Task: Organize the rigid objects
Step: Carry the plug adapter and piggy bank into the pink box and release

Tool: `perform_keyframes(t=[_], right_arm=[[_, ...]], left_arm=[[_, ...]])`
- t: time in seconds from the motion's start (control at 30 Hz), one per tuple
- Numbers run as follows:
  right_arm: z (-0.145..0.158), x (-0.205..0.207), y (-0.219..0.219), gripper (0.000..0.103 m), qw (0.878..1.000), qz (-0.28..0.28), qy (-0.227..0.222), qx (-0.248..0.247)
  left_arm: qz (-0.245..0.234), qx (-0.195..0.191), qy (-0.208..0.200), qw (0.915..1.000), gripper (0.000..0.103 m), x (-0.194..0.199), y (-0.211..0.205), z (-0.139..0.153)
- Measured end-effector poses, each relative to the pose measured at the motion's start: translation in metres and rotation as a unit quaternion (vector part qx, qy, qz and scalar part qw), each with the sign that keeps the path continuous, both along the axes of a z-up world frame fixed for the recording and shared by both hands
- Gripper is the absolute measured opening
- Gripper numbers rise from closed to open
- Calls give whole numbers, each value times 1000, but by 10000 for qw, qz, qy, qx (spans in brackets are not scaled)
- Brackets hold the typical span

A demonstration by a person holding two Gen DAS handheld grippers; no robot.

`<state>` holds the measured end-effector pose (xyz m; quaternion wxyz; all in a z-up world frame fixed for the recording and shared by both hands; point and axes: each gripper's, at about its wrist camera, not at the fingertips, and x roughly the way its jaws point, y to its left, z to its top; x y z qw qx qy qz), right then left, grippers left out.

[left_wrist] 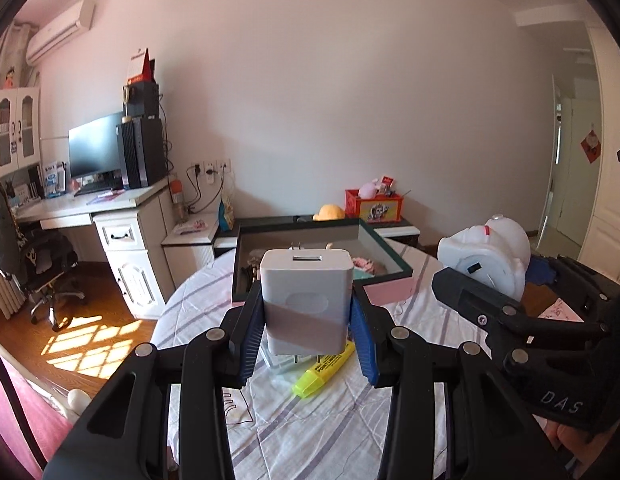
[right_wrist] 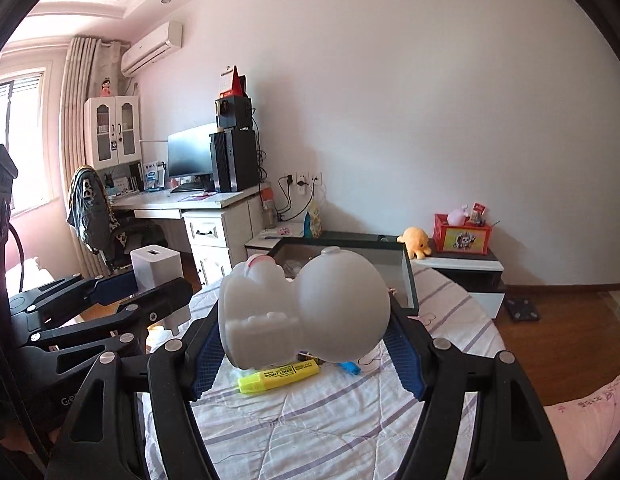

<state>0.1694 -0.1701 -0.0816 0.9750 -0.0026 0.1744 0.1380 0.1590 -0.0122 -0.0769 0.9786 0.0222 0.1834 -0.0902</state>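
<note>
My left gripper is shut on a white USB wall charger, held above the striped bedspread. In the right wrist view, my right gripper is shut on a white figurine-shaped toy, also lifted off the bed. Each view shows the other gripper: the toy at right, the charger at left. A dark-rimmed box with small items inside lies just beyond both grippers. A yellow highlighter lies on the bedspread below them, with a small blue piece beside it.
Beyond the bed stand a low black-and-white cabinet with a red box and a yellow plush. A white desk with monitor and office chair is at left. Wooden floor lies to the right.
</note>
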Motion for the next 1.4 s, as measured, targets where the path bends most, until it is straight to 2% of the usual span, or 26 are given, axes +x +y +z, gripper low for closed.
perform_keyframes(t=[0.37, 0.73, 1.1, 1.23, 1.4], right_arm=[[56, -76, 4, 72, 9957, -136, -902, -139], [75, -107, 12, 72, 9915, -83, -1283, -203], [66, -85, 12, 72, 9928, -25, -1175, -215], [62, -66, 12, 72, 9942, -26, -1054, -215], [54, -23, 5, 72, 9961, -51, -853, -208]], left_arm=[[39, -38, -878, 9961, 41, -77, 4, 57], [228, -7, -1324, 9909, 41, -112, 12, 76], [343, 78, -1234, 9917, 41, -94, 10, 69], [370, 134, -1129, 9928, 41, -73, 8, 63], [340, 271, -904, 9950, 41, -27, -2, 55]])
